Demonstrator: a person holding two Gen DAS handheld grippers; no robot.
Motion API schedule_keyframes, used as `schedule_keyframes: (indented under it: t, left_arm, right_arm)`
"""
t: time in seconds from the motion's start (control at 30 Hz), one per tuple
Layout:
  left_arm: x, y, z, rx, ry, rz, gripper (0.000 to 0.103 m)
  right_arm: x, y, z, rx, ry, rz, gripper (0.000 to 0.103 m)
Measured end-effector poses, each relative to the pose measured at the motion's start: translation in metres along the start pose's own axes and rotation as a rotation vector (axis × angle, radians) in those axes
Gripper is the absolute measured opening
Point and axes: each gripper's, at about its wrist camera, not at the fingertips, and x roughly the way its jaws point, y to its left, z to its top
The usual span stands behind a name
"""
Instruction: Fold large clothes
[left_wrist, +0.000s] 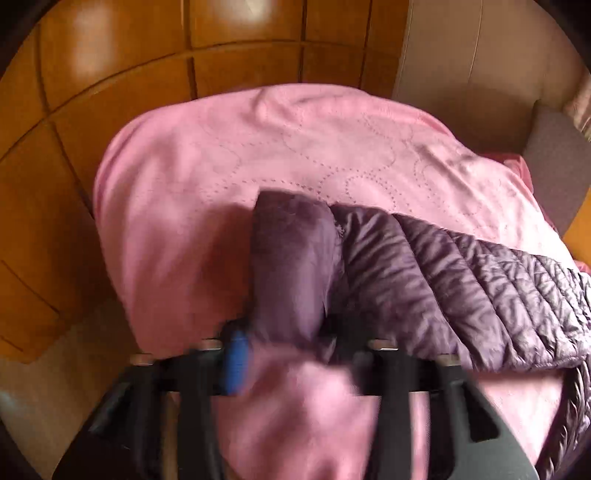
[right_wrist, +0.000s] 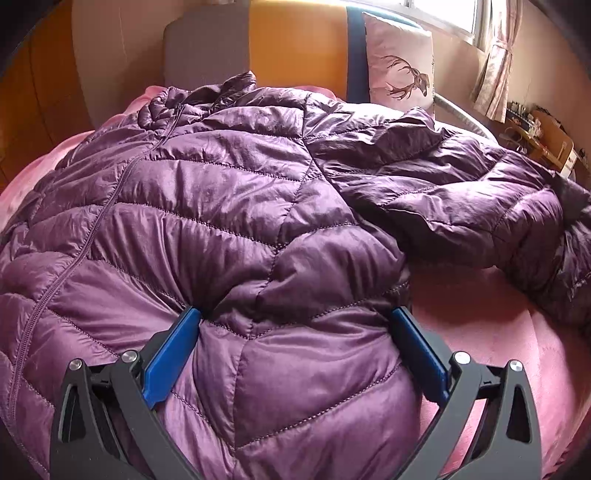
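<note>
A purple quilted puffer jacket (right_wrist: 229, 206) lies spread on a pink bedspread (right_wrist: 498, 325), zipper up, one sleeve (right_wrist: 461, 192) stretched to the right. My right gripper (right_wrist: 295, 317) is open, its blue pads (right_wrist: 173, 362) straddling the jacket's near hem. In the left wrist view, which is motion-blurred, the jacket's other sleeve (left_wrist: 291, 266) runs into my left gripper (left_wrist: 288, 343). The blue pad (left_wrist: 236, 362) presses against the sleeve end, and the gripper looks shut on it. The jacket body (left_wrist: 480, 280) lies to the right.
A wooden floor (left_wrist: 48, 221) surrounds the bed's pink cover (left_wrist: 258, 147). A deer-print pillow (right_wrist: 399, 62) leans on the orange headboard (right_wrist: 295, 48). A curtain (right_wrist: 495, 62) and a cluttered shelf (right_wrist: 543, 136) stand at the right.
</note>
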Motion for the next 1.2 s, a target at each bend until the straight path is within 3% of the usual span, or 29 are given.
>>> schedule_keyframes:
  t: [0.1, 0.27, 0.37, 0.5, 0.6, 0.73, 0.93, 0.97, 1.0, 1.03, 1.07, 1.1, 1.2]
  left_arm:
    - [-0.028, -0.005, -0.007, -0.004, -0.073, -0.045, 0.072]
    - [-0.069, -0.058, -0.025, 0.116, -0.105, -0.211, 0.072]
    - [-0.090, -0.110, -0.043, 0.227, -0.101, -0.340, 0.072]
    - [-0.119, -0.184, -0.082, 0.390, -0.080, -0.508, 0.072]
    - [-0.134, -0.227, -0.111, 0.486, -0.059, -0.578, 0.072]
    - [-0.148, -0.273, -0.148, 0.608, -0.026, -0.658, 0.072]
    - [-0.160, -0.307, -0.187, 0.751, -0.004, -0.692, 0.072]
    - [-0.159, -0.310, -0.192, 0.766, 0.002, -0.688, 0.072]
    - [-0.157, -0.313, -0.196, 0.776, 0.012, -0.683, 0.072]
    - [-0.154, -0.316, -0.200, 0.784, 0.030, -0.678, 0.072]
    - [-0.151, -0.318, -0.203, 0.788, 0.041, -0.673, 0.072]
    - [-0.149, -0.320, -0.204, 0.792, 0.049, -0.666, 0.072]
    - [-0.140, -0.324, -0.207, 0.812, 0.056, -0.645, 0.080]
  right_arm:
    - [-0.011, -0.006, -0.002, 0.046, -0.006, 0.010, 0.101]
    - [-0.050, -0.056, -0.022, 0.247, -0.063, 0.024, 0.100]
    - [-0.078, -0.108, -0.044, 0.380, -0.101, -0.046, 0.098]
    - [-0.121, -0.191, -0.084, 0.598, -0.149, -0.212, 0.093]
    - [-0.152, -0.233, -0.114, 0.698, -0.180, -0.301, 0.092]
    - [-0.174, -0.266, -0.135, 0.662, -0.186, -0.380, 0.094]
    - [-0.174, -0.286, -0.112, 0.501, -0.231, -0.360, 0.095]
    - [-0.167, -0.286, -0.106, 0.477, -0.219, -0.341, 0.080]
    - [-0.161, -0.287, -0.097, 0.445, -0.193, -0.322, 0.051]
    - [-0.154, -0.287, -0.087, 0.407, -0.153, -0.318, 0.038]
    - [-0.152, -0.285, -0.080, 0.383, -0.132, -0.323, 0.016]
    - [-0.154, -0.282, -0.074, 0.367, -0.127, -0.303, 0.009]
    - [-0.179, -0.272, -0.051, 0.340, -0.173, -0.261, 0.007]
